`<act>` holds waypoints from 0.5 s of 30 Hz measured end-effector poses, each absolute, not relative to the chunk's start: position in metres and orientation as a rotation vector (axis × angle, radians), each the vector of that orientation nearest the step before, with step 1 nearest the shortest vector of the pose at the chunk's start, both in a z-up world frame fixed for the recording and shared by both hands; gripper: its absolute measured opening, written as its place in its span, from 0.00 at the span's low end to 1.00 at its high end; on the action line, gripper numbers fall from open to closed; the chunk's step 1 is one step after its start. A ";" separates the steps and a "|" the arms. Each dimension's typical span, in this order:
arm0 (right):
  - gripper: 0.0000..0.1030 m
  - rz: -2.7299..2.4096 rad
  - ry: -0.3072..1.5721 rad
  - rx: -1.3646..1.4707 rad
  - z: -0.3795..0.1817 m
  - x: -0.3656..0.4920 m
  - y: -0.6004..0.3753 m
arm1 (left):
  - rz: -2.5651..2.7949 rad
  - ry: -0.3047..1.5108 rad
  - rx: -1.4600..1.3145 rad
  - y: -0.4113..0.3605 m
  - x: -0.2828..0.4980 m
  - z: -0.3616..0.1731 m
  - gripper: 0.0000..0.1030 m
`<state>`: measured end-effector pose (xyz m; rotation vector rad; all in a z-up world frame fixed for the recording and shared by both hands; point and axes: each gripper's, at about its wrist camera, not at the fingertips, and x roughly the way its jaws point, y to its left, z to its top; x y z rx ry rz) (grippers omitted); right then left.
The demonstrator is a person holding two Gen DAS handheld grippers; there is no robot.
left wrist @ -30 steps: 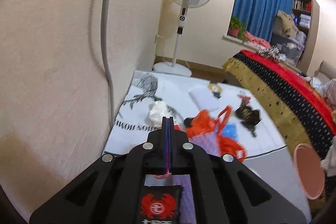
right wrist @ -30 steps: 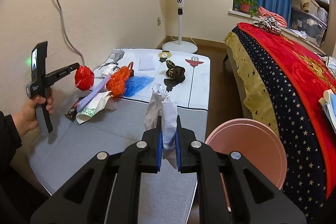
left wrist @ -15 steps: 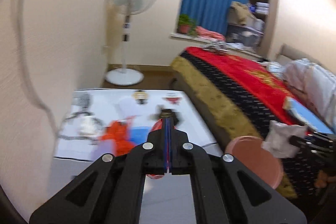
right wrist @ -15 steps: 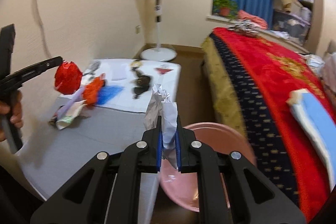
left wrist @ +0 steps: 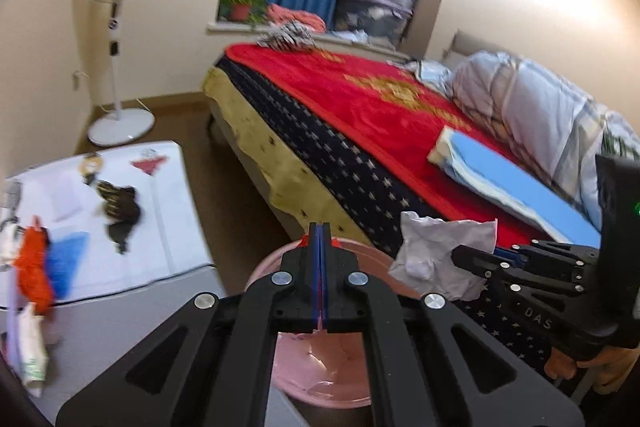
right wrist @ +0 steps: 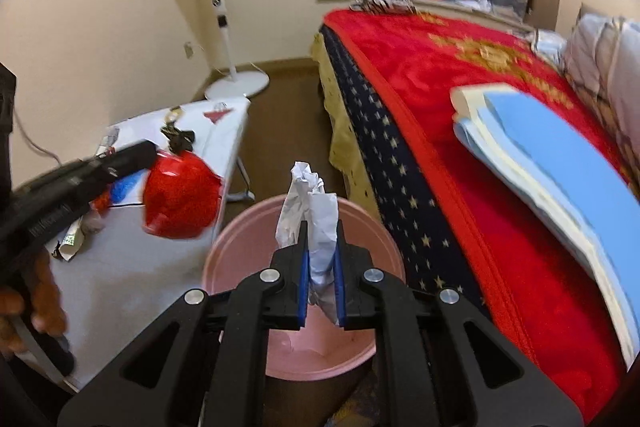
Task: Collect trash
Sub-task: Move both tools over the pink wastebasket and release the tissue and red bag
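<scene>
Step in hand: delivery. Both grippers carry trash and are positioned at the pink bin, which stands on the floor between the low table and the bed.

The right gripper is clamped on a crumpled white paper wad. The wad sits between the 2 blue pads, its bulk rising beyond the fingertips and a short tail hanging below them. In the right wrist view it lies directly over the bin's open mouth. In the left wrist view the same wad appears nearer the bin's rim on the bed side, so its exact centring cannot be confirmed.

The left gripper has its jaws fully closed on a crumpled red plastic bag, pinched by a thin edge. Only a sliver of red shows at the fingertips in its own view. The bag hangs over the table's edge, just beside the bin but not yet above it.

Judgement: the next move calls for the right jaws to release over the bin, and for the left hand to travel further across before letting go, or the bag may land on the floor.

Remaining trash on the table: an orange bag, blue plastic and a dark wrapper.
</scene>
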<state>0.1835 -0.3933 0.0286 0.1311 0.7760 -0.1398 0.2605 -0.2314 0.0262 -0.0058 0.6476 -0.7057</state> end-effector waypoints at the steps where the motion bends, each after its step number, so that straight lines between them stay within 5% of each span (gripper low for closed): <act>1: 0.11 -0.146 0.789 0.142 0.026 0.185 -0.397 | -0.709 0.661 -0.005 -0.238 0.264 0.020 0.00; 7: 0.18 -0.187 0.825 0.144 0.016 0.192 -0.406 | -0.677 0.701 0.011 -0.259 0.278 -0.002 0.01; 9: 0.49 -0.209 0.849 0.167 0.011 0.194 -0.409 | -0.647 0.691 0.005 -0.256 0.280 -0.003 0.20; 11: 0.53 -0.216 0.841 0.192 0.010 0.195 -0.412 | -0.593 0.688 0.018 -0.254 0.280 -0.002 0.83; 12: 0.57 -0.216 0.837 0.190 0.012 0.195 -0.411 | -0.520 0.670 0.031 -0.251 0.278 -0.001 0.91; 15: 0.70 -0.230 0.800 0.185 0.020 0.191 -0.409 | -0.486 0.660 0.031 -0.246 0.278 0.001 0.93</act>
